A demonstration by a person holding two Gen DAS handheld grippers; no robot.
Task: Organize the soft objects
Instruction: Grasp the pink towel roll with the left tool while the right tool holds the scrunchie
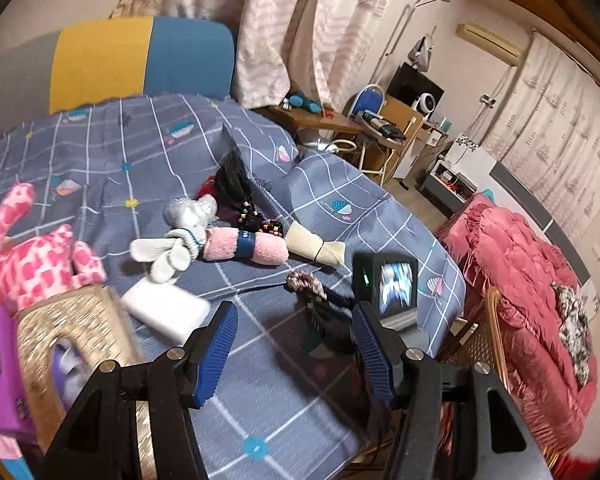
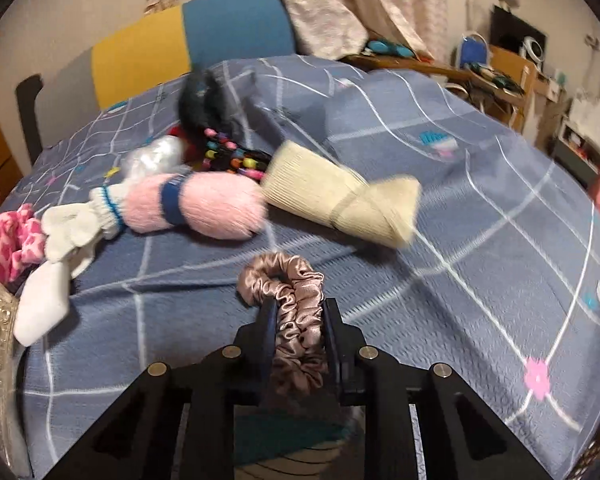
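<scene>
We see a bed covered with a grey-blue checked bedspread, and the soft things lie in a loose row across it. The right gripper has its two black jaws pressed together on a shiny taupe satin scrunchie. One side of the ring is clamped between the pads, and the rest curls out to the far left of the jaws, close over the bedspread. In the left wrist view the same scrunchie appears just beyond the left gripper, with the right gripper's camera body beside it on the right.

The left gripper has its blue ribbed pads standing apart, with only bedspread between them; it holds nothing.

Farther on the bed lies a fluffy pink roll with a dark blue band. To its right is a folded cream ribbed cloth, touching the roll's end. To the left of the roll is a white knitted glove with a blue-striped cuff. Behind these we see a silver shiny pouch and a black hairpiece with coloured beads.

At the near left, a white rectangular block lies beside a woven golden basket. A pink and white spotted plush toy lies by the far side of the basket.
</scene>
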